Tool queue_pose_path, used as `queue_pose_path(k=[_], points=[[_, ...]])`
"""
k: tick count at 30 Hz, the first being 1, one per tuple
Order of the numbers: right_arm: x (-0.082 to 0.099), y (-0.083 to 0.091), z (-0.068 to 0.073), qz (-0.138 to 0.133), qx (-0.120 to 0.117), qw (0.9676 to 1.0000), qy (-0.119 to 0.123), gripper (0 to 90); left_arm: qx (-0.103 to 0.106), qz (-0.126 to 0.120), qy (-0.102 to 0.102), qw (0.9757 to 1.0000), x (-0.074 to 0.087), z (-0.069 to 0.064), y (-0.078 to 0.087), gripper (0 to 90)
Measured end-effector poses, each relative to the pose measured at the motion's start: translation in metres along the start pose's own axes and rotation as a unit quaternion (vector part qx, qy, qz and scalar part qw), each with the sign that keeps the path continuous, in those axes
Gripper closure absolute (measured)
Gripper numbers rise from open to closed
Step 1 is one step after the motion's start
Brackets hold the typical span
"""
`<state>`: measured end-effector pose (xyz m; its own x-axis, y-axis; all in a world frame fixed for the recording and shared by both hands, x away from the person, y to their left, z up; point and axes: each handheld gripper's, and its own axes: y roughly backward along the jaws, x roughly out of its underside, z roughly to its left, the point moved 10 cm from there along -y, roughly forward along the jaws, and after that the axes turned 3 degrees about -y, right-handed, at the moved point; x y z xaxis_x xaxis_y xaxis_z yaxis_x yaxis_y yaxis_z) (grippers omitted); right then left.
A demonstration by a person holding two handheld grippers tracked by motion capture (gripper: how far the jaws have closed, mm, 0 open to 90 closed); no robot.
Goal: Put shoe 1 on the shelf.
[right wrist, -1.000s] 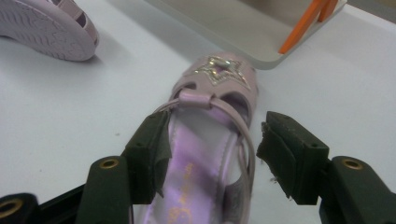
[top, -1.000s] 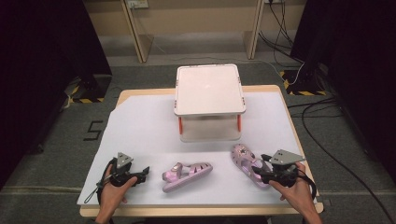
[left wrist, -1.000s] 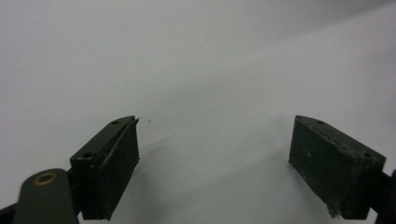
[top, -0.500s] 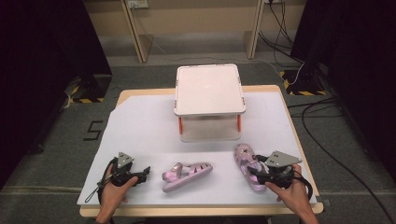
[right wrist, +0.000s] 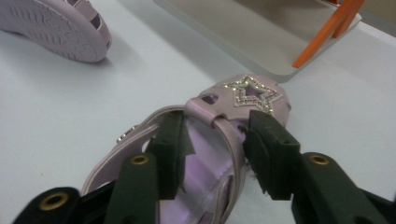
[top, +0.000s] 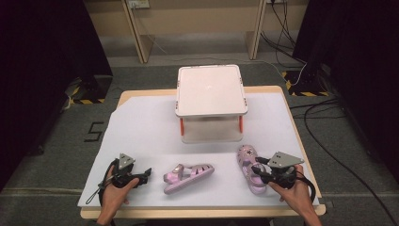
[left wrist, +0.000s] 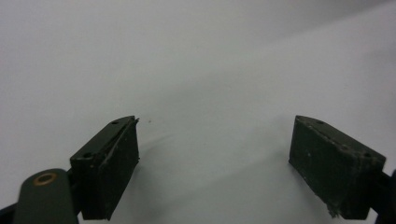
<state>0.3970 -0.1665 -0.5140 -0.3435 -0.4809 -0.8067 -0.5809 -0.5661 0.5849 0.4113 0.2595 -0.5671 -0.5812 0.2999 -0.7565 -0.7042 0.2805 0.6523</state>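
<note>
Right claw closing on a pink sandal at the bench's near right edge

The bench (top: 141,127) is carrying a white lidded box (top: 211,92) at its middle, with a second sandal (top: 188,173) lying on its side in front. The right claw (right wrist: 215,154) has just been closing, its pads now squeezing the star-topped pink sandal (right wrist: 224,116) across its straps. The left claw (left wrist: 215,163) is gaping wide over bare white surface, gripping nothing.
</note>
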Motion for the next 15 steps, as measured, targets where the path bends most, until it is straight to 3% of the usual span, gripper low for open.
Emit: queue_pose_path(k=[1, 4, 9, 15], points=[[0.0, 0.0, 0.0, 0.0, 0.0, 1.0, 0.0, 60.1, 0.0, 0.0, 0.0, 1.0, 0.0, 0.0, 0.0, 15.4], [-0.002, -0.002, 0.001, 0.005, 0.006, 0.9997, 0.022, 71.2, 0.0, 0.001, -0.002, 1.0, 0.0, 0.0, 0.001, 15.4], [-0.005, 0.002, -0.001, 0.001, 0.023, 0.9993, 0.028, 79.5, 0.002, 0.002, -0.003, 1.0, 0.0, -0.001, 0.0, 15.4], [-0.023, 0.013, -0.001, -0.043, 0.019, 0.9988, 0.017, 82.8, -0.001, -0.004, 0.003, 1.0, 0.001, 0.002, 0.003, 15.5]])
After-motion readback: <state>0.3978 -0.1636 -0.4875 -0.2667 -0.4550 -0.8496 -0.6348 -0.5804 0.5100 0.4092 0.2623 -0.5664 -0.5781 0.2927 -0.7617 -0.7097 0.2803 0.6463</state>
